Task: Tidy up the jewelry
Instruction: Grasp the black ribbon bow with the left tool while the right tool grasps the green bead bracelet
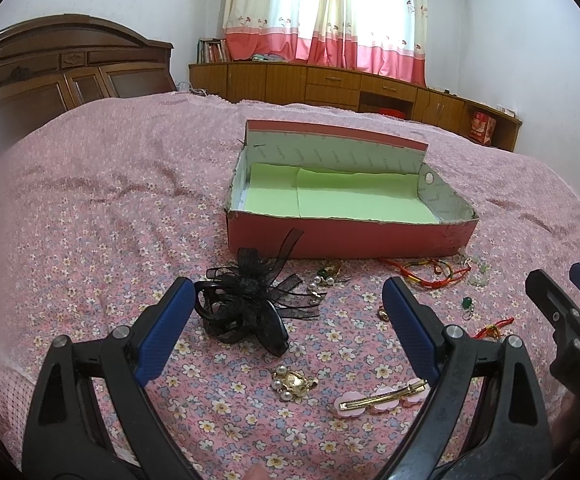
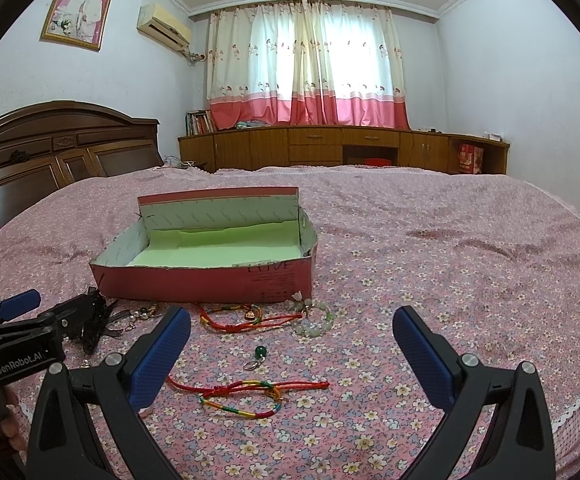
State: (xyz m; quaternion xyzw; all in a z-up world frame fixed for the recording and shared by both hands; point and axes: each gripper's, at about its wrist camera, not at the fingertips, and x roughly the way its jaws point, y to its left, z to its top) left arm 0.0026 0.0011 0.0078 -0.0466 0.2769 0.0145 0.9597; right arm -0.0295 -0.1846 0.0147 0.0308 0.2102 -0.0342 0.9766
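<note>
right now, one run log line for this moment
left gripper: open, empty | right gripper: open, empty | red box: no jewelry visible inside | black hair clip: on bedspread

An open box (image 1: pixel 349 236) sits on the bed (image 1: pixel 110 200), and the jewelry lies on the bed in front of it. Nearest the box's left front corner lies a bow hair clip (image 1: pixel 246 300), with a pearl brooch (image 1: pixel 291 382) and a flat hair clip (image 1: pixel 381 398) nearer the camera. Right of the bow, along the box front, lie a cord bracelet (image 2: pixel 246 318) and a bead bracelet (image 2: pixel 315 318). Before these lie a bead pendant (image 2: pixel 258 354), then a second cord bracelet (image 2: pixel 246 394). Behind the bed, a cabinet (image 2: pixel 329 146) runs under the curtains (image 2: pixel 305 64).
</note>
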